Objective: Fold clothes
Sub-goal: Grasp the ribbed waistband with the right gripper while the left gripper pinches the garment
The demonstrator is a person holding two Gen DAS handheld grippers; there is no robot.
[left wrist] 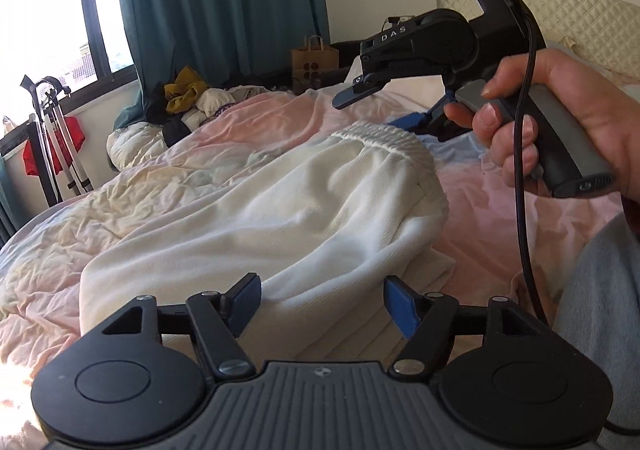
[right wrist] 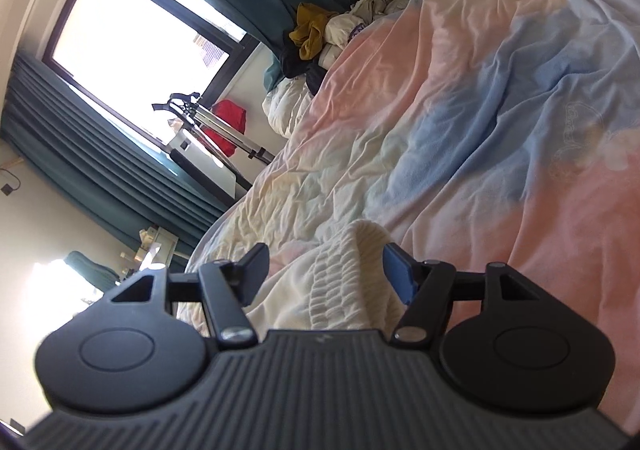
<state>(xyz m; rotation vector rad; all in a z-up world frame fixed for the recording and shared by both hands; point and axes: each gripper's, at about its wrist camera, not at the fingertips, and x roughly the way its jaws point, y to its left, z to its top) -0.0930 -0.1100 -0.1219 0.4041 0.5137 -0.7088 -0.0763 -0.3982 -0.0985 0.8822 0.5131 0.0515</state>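
My left gripper (left wrist: 322, 304) has its jaws spread, nothing pinched; the two blue pads sit just above the folded lower edge of the one white garment (left wrist: 288, 210), with cloth showing in the gap between them. My right gripper (right wrist: 324, 272) is also spread and empty, jaws standing either side of the garment's ribbed elastic waistband (right wrist: 340, 274) without pressing on it. In the left view I see that same right gripper from the side, held in a hand (left wrist: 560, 122) with a black cable (left wrist: 522, 170) hanging down from it.

I count one garment being worked, two grippers and one hand. The white garment lies spread on the bed (right wrist: 500, 110), on a pink, blue and pale yellow cover, waistband toward the far side.

Beyond it, at the bed's far edge, there is one heap of other clothes (left wrist: 192, 98), mustard, white and dark pieces tangled so I cannot count them. Behind stand a brown paper bag (left wrist: 314, 60), teal curtains (left wrist: 216, 2) and a window (right wrist: 132, 34). A drying rack (left wrist: 52, 130) carries something red.

The garment's near edge is cut off by my left gripper's body, and a grey sleeve or trouser leg blocks the lower right corner.
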